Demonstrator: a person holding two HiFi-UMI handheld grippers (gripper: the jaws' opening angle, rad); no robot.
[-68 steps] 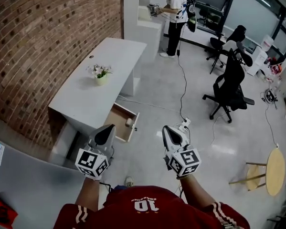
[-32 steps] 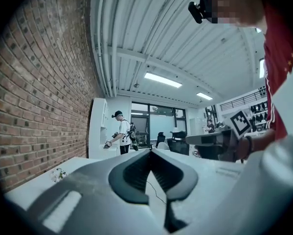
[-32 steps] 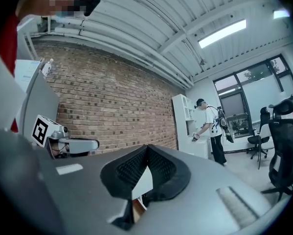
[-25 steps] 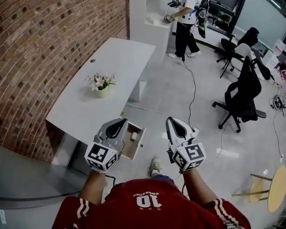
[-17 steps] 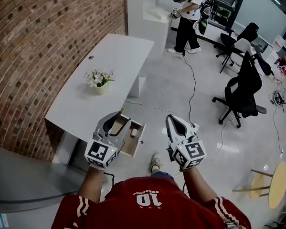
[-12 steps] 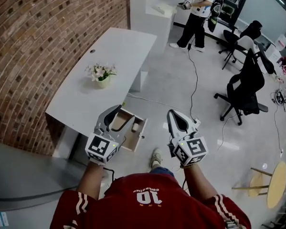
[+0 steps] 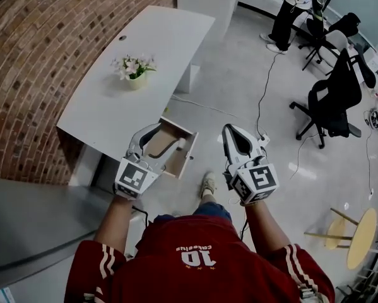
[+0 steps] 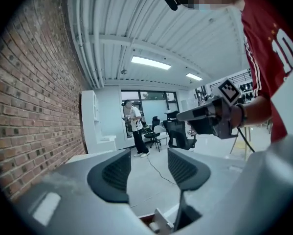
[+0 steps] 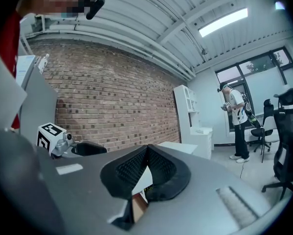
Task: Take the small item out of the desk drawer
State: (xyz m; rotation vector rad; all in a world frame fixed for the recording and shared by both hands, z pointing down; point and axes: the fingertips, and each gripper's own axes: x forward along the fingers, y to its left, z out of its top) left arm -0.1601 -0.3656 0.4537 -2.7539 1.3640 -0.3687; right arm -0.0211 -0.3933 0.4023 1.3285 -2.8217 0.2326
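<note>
wooden drawer (image 7: 176,126) seen from the head; left gripper (image 8: 148,168) fingers just parted, empty, right gripper (image 9: 146,166) fingers together.

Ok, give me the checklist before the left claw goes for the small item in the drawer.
1. Pulled-out drawer: ok.
2. Visible small item inside it: ok.
3. Ready left claw, jaws just opened, nothing between them: ok.
4. That claw above the drawer: ok.
5. Gap from claw to item: cannot tell.
6. Idle right claw, shut, empty, off the drawer: ok.
</note>
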